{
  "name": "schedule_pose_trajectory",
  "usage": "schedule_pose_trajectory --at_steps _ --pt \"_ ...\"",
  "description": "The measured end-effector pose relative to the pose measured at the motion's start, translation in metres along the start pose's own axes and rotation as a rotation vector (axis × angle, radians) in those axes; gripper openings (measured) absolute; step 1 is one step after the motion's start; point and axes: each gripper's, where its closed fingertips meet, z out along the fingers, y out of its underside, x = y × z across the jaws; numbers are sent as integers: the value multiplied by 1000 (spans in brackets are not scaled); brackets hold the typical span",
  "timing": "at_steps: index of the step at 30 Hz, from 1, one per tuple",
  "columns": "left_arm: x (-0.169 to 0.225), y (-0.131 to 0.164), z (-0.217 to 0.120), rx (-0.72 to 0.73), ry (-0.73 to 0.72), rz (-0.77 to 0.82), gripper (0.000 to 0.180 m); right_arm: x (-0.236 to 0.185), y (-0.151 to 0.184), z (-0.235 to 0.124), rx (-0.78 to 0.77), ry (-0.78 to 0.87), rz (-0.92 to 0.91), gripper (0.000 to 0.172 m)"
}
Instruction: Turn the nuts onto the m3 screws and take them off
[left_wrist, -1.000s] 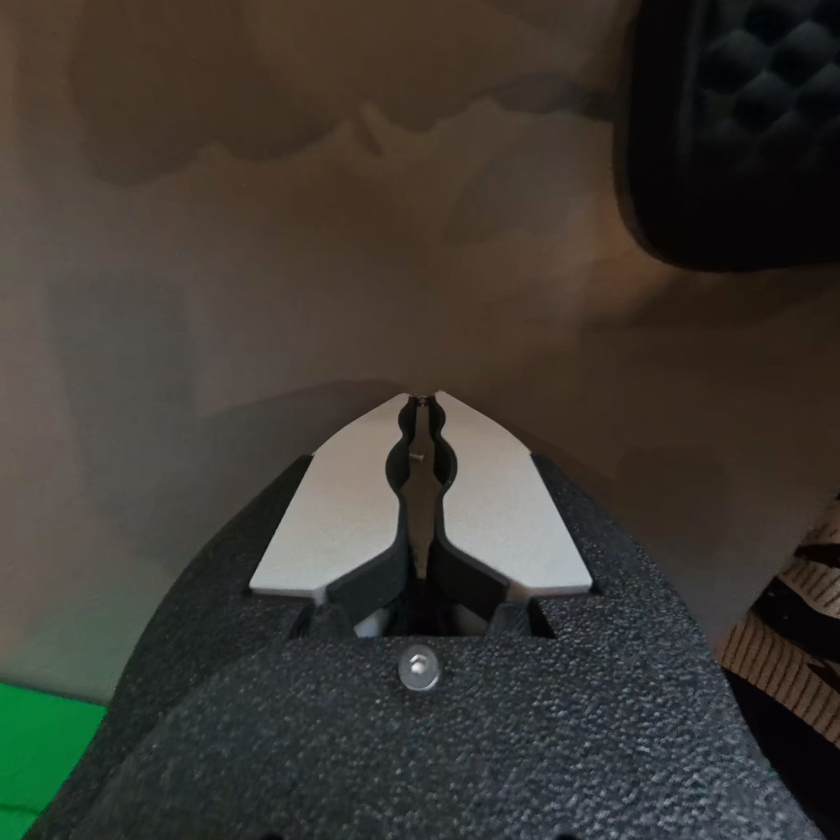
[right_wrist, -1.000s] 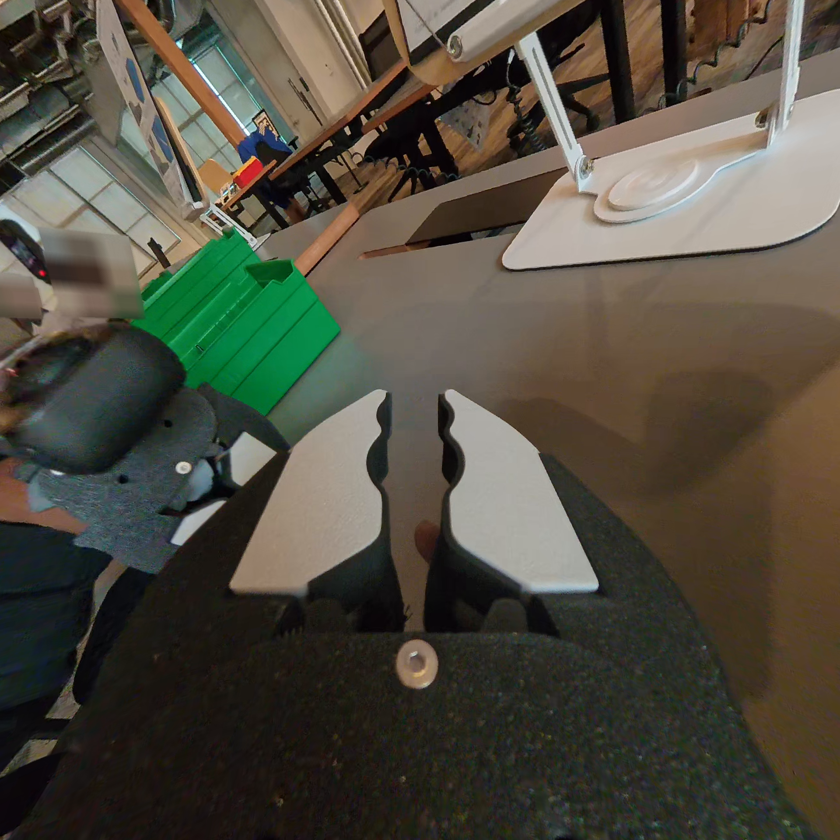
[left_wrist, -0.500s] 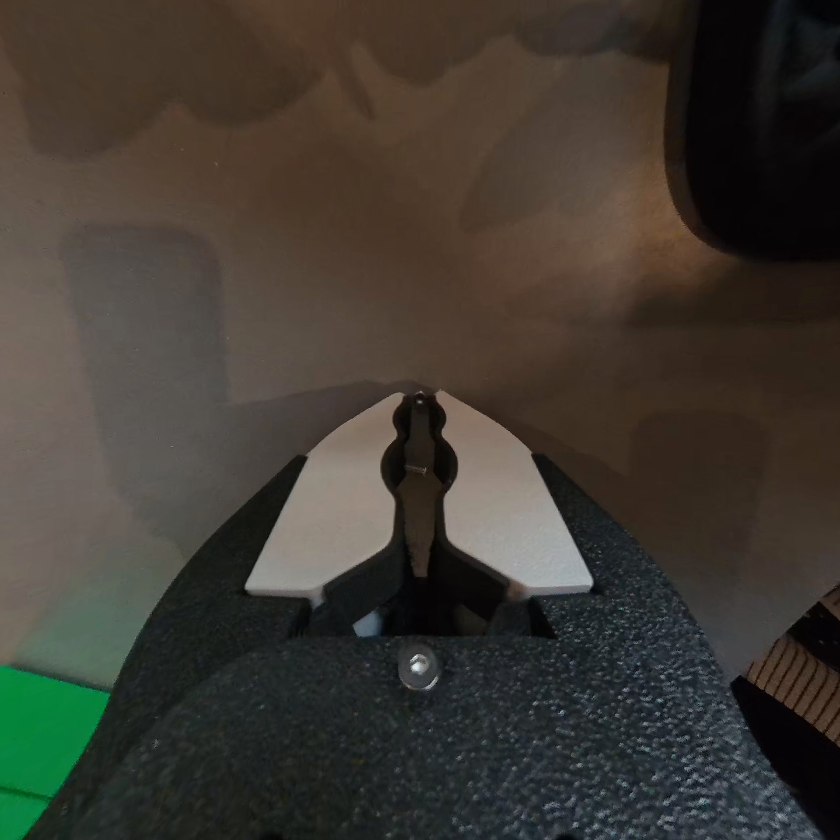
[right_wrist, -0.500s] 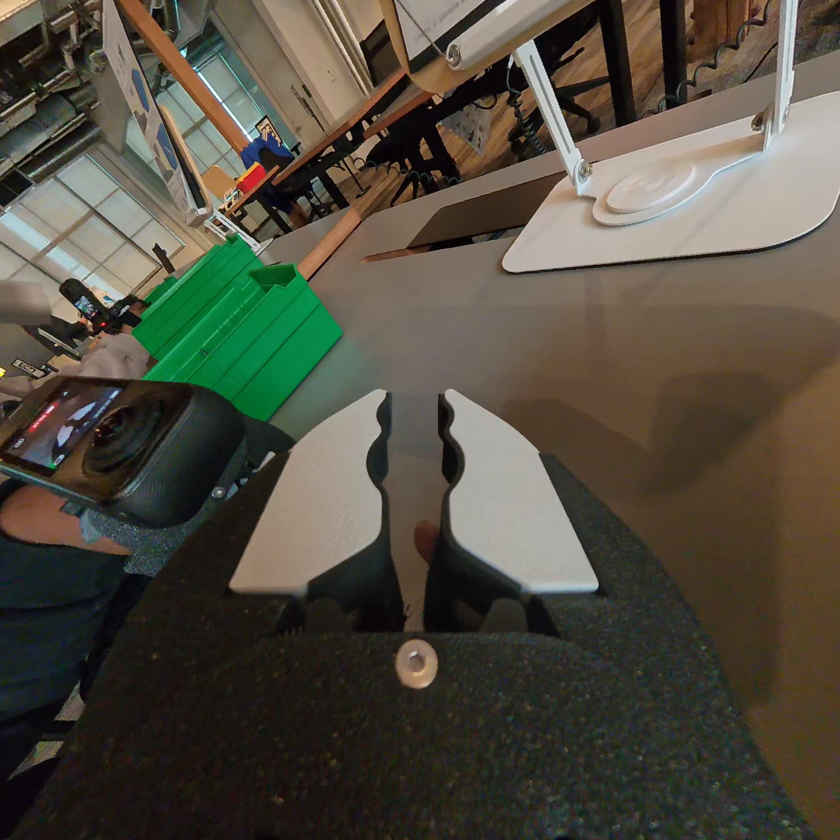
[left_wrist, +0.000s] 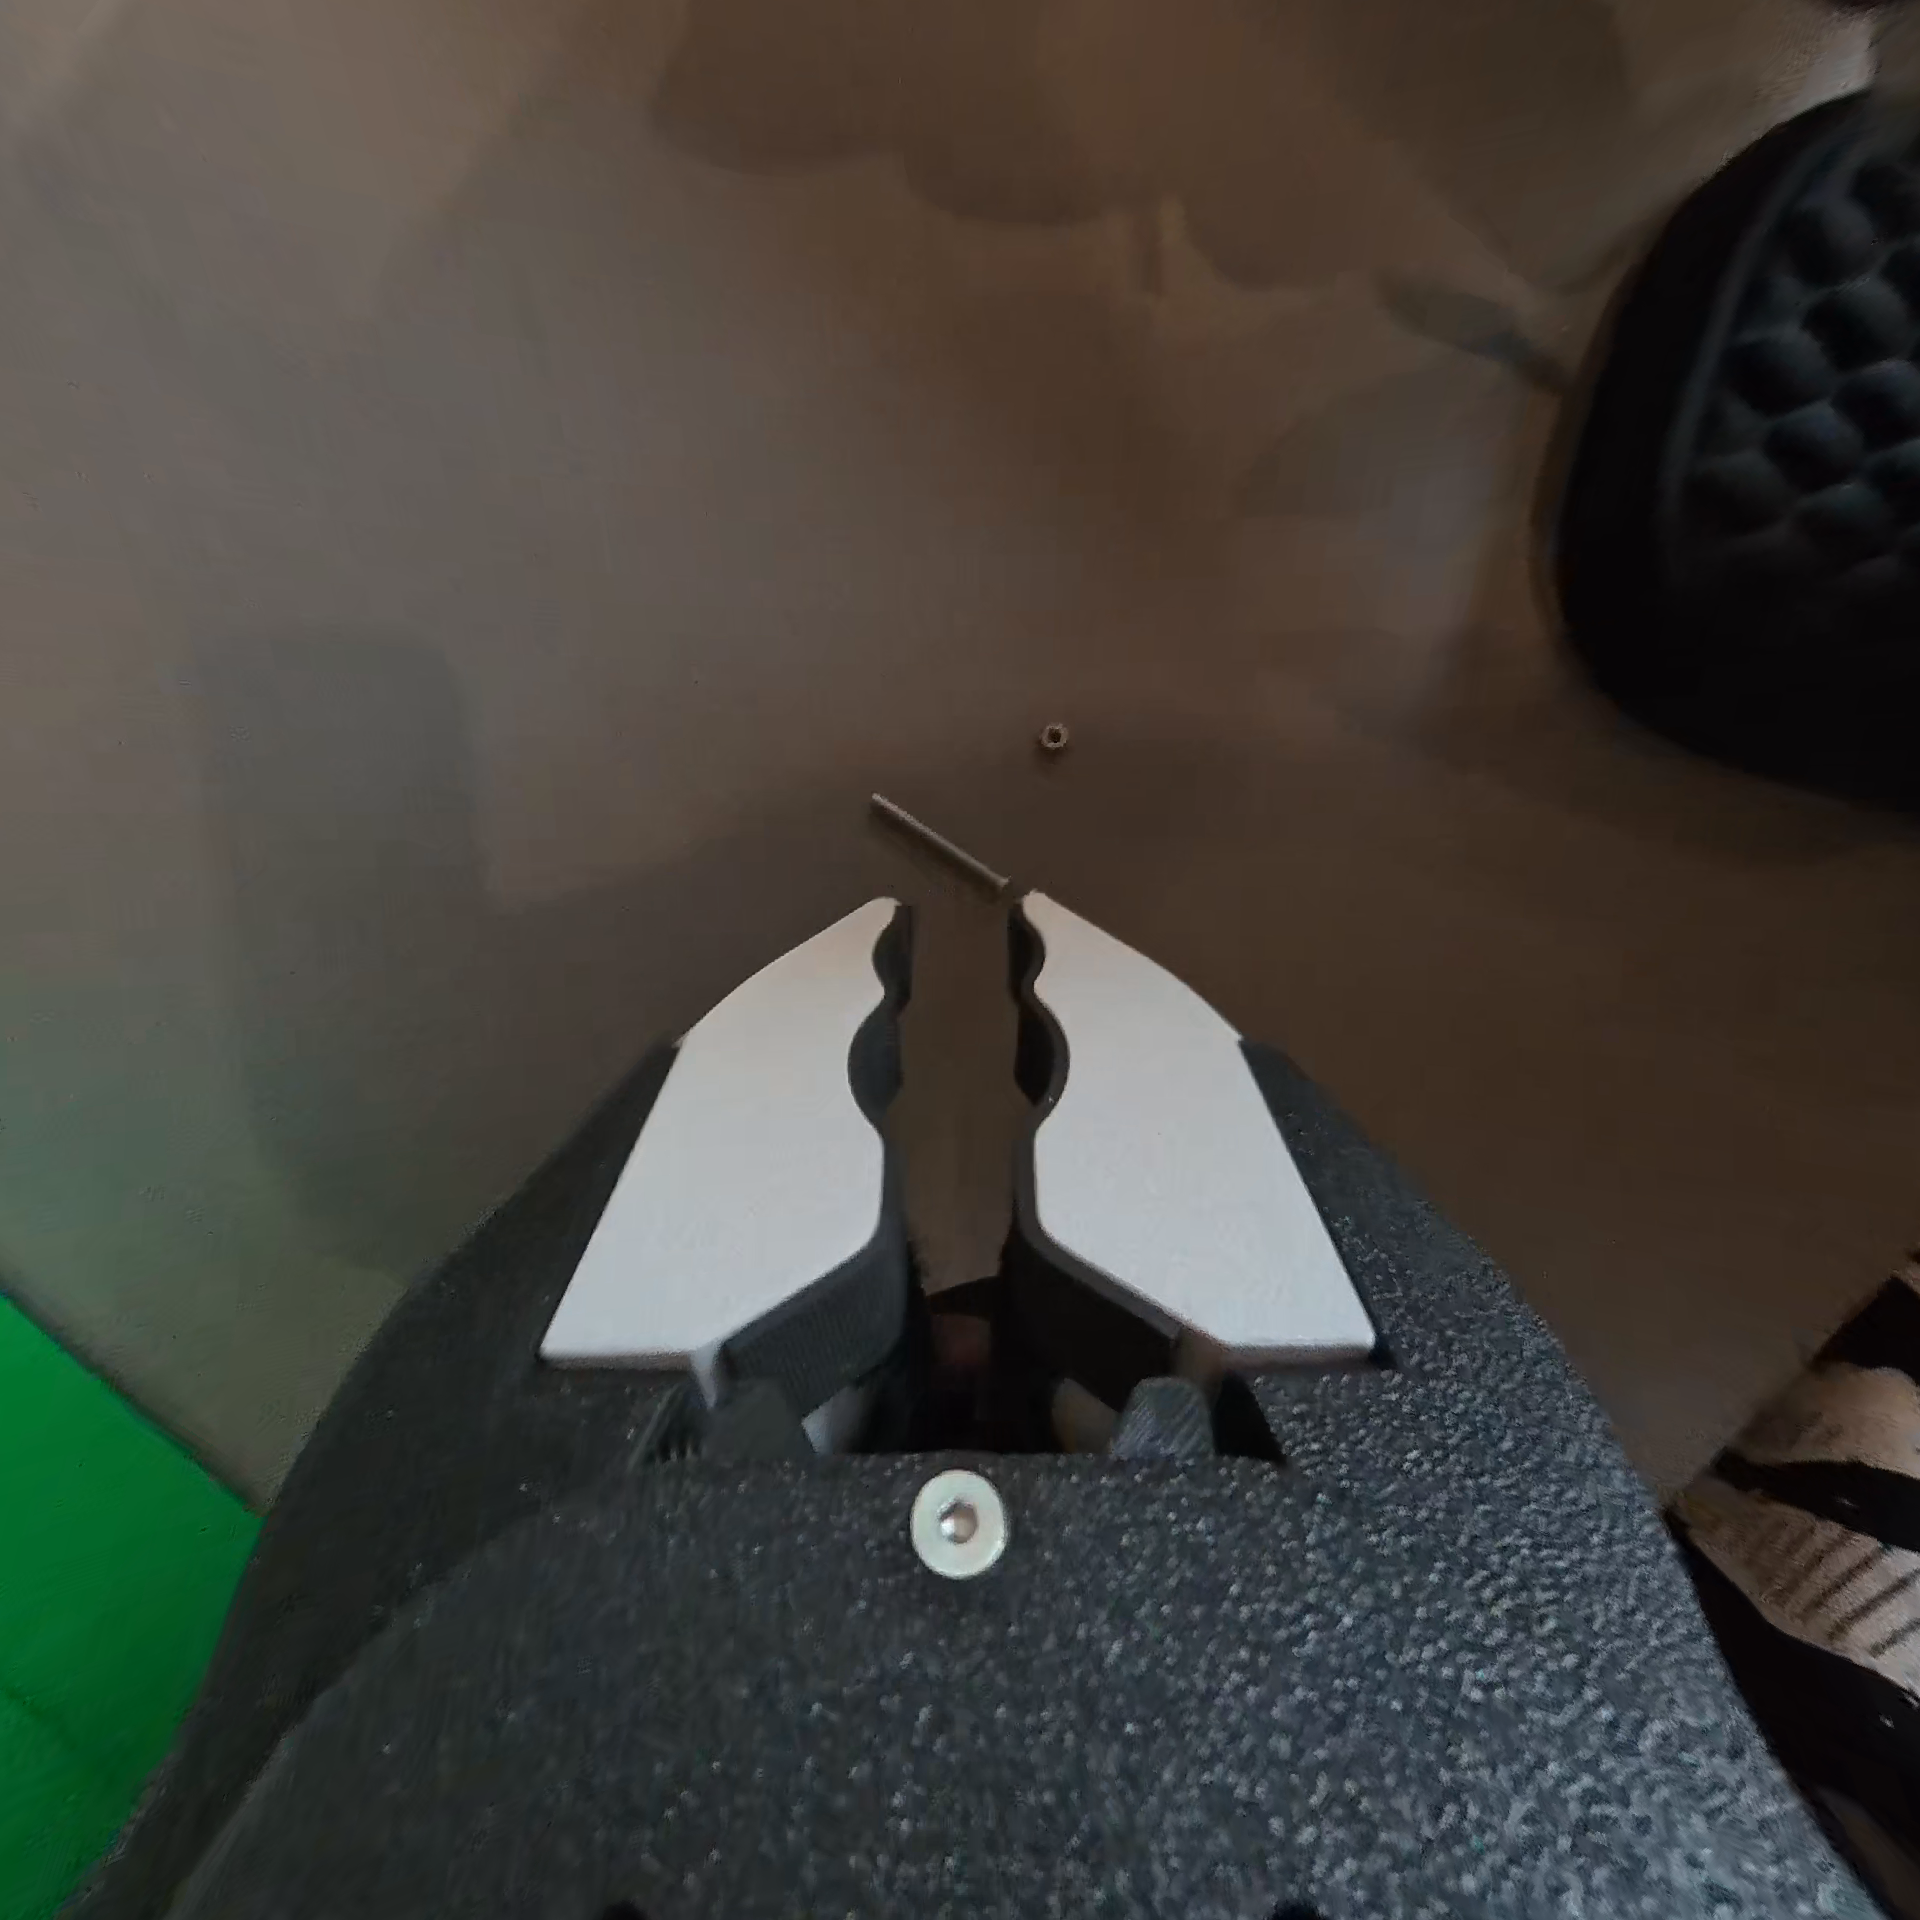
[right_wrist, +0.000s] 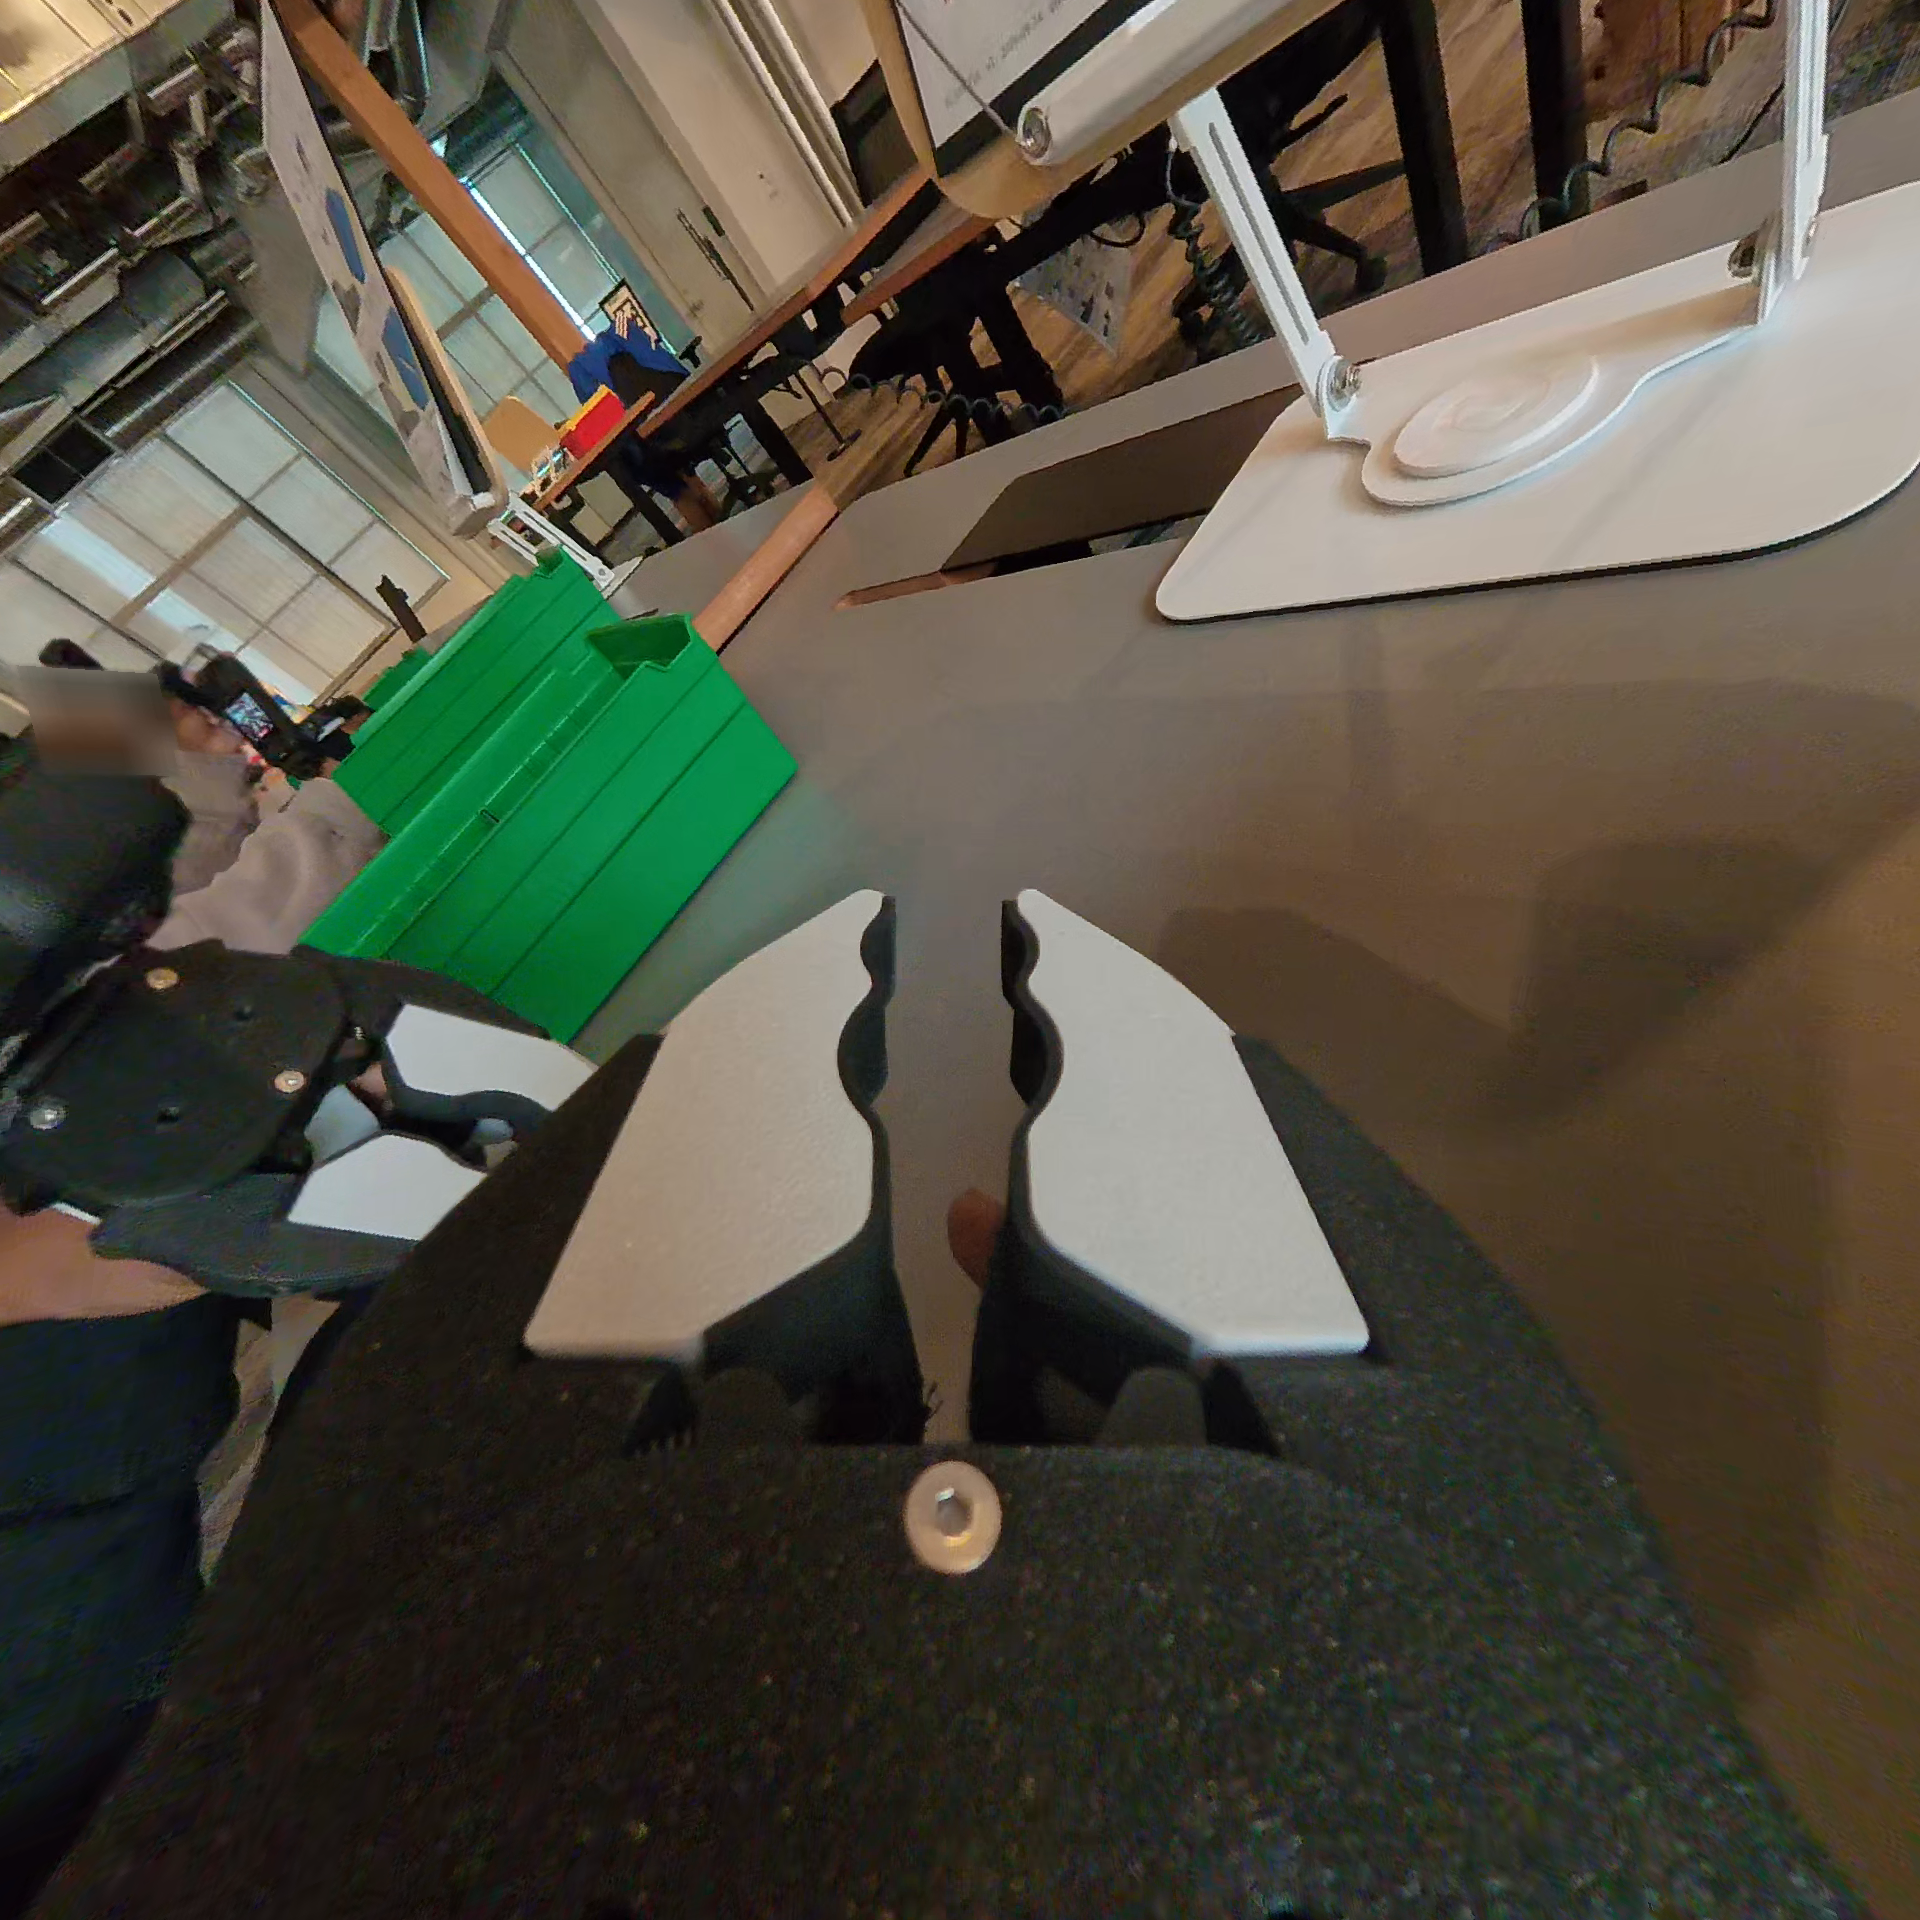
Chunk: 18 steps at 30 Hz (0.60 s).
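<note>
We hold the left tongs (left_wrist: 958, 906) released above the grey worktop (left_wrist: 520, 520), nothing between their white fingers (left_wrist: 748, 1143). Just beyond their tips a thin dark screw (left_wrist: 938, 843) lies slantwise on the worktop, its head end close by the right-hand tip. A little farther off sits a small nut (left_wrist: 1054, 739), apart from the screw. Our right tongs (right_wrist: 945, 906) also stand parted and bare over the worktop. Beyond them to the left stand green bins (right_wrist: 561, 821), and farther off a white stand (right_wrist: 1558, 488).
</note>
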Motion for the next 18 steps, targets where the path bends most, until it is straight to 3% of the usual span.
schedule_pose_trajectory --at_steps 18 --pt "0 11 32 -52 -51 -47 18 1 -3 -3 17 -7 23 18"
